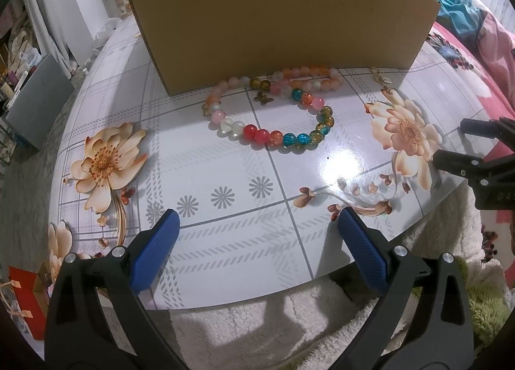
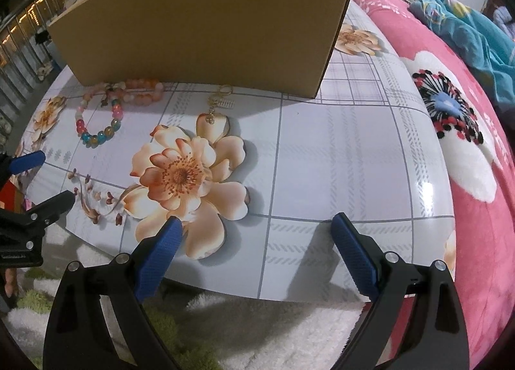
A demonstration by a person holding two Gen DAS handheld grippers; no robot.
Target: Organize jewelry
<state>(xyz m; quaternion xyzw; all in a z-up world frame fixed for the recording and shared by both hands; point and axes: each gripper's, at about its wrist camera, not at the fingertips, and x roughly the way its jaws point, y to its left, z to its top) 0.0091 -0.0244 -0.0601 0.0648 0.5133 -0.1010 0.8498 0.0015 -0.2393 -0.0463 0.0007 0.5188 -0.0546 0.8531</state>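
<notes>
Hovering over the near edge of the floral-print table (image 1: 289,176), the left gripper (image 1: 257,225) has its blue pads spread wide with nothing between them; the right gripper (image 2: 254,228) hangs likewise, jaws wide apart and empty, above the same edge. Beyond them, nearer the cardboard box (image 1: 273,25), a multicoloured bead bracelet (image 1: 289,136) lies flat on the table, its far side overlapping a peach-and-pink bead bracelet (image 1: 305,75) that rests right against the box's front wall. A small butterfly charm (image 1: 263,98) sits inside the coloured ring. To the right of the bracelets, just before the box, lies a gold keychain charm (image 2: 220,101).
</notes>
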